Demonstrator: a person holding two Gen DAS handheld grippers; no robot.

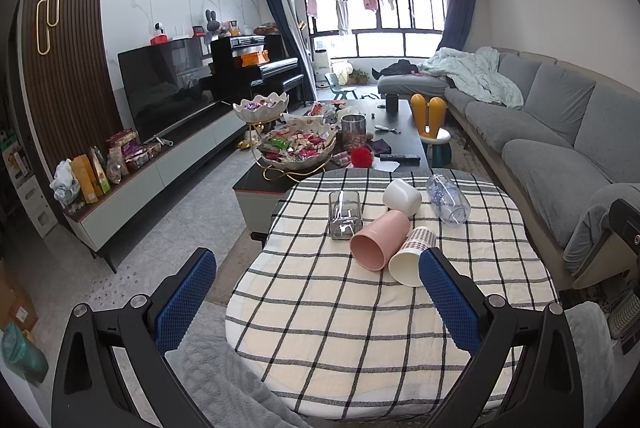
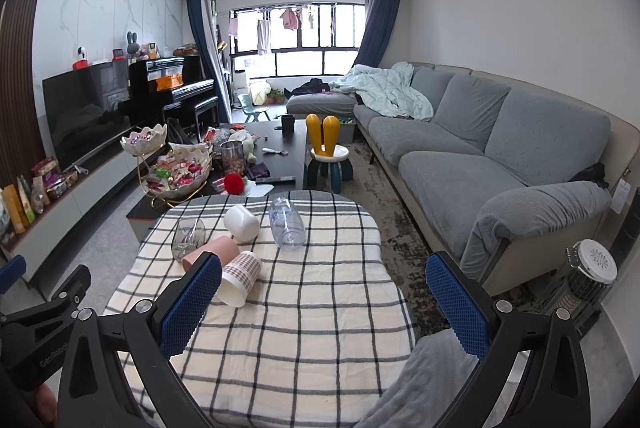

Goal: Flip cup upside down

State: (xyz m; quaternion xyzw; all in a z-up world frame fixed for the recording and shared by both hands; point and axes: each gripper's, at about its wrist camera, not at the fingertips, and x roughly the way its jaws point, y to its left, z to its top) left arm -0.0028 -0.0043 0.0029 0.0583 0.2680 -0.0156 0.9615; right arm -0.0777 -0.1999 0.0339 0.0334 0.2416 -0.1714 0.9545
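Several cups lie on their sides on a checked tablecloth (image 1: 340, 328): a pink cup (image 1: 378, 240), a chequered paper cup (image 1: 412, 256), a white cup (image 1: 402, 197), a clear square glass (image 1: 344, 214) and a clear blue-printed glass (image 1: 448, 199). My left gripper (image 1: 316, 292) is open and empty, above the table's near part, short of the cups. My right gripper (image 2: 324, 300) is open and empty; its left finger overlaps the pink cup (image 2: 212, 248) and sits beside the chequered cup (image 2: 238, 278). The white cup (image 2: 242, 222) and clear glasses (image 2: 189, 234) (image 2: 287, 224) lie beyond.
A dark coffee table (image 1: 400, 138) with snack bowls, a jar and a remote stands behind the small table. A grey sofa (image 2: 500, 156) runs along the right. A TV unit (image 1: 160, 164) lines the left wall. A heater (image 2: 584, 280) stands at right.
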